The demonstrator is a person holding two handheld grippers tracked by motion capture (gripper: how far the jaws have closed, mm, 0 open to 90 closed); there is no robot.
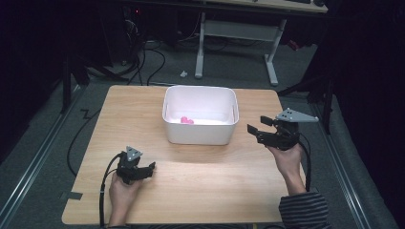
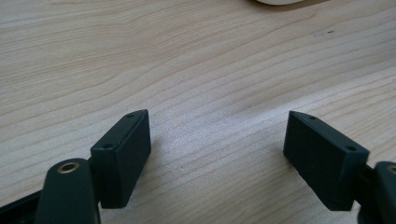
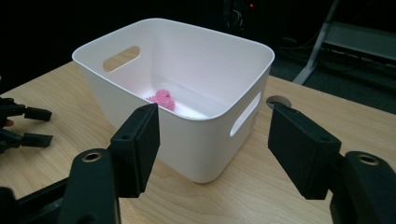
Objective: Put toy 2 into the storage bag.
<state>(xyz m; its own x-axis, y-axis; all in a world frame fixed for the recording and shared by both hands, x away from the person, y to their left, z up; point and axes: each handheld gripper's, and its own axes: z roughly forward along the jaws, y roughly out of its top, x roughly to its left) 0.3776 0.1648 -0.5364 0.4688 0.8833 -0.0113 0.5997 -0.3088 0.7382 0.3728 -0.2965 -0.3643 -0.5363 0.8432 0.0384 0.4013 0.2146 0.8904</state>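
My right gripper (image 1: 254,132) hangs just off the right wall of the white plastic handled bin (image 1: 200,136), jaws spread wide on nothing. A small fuzzy pink toy (image 3: 162,99) lies on that bin's floor. My left gripper (image 1: 152,168) rests low on the light wooden table (image 1: 215,176) before the bin, jaws wide apart, empty.

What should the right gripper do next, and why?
Probably ease the right gripper forward over the white bin. Its jaws stand open and hold nothing, it faces the bin's near corner, and the pink thing lies on the bin floor.
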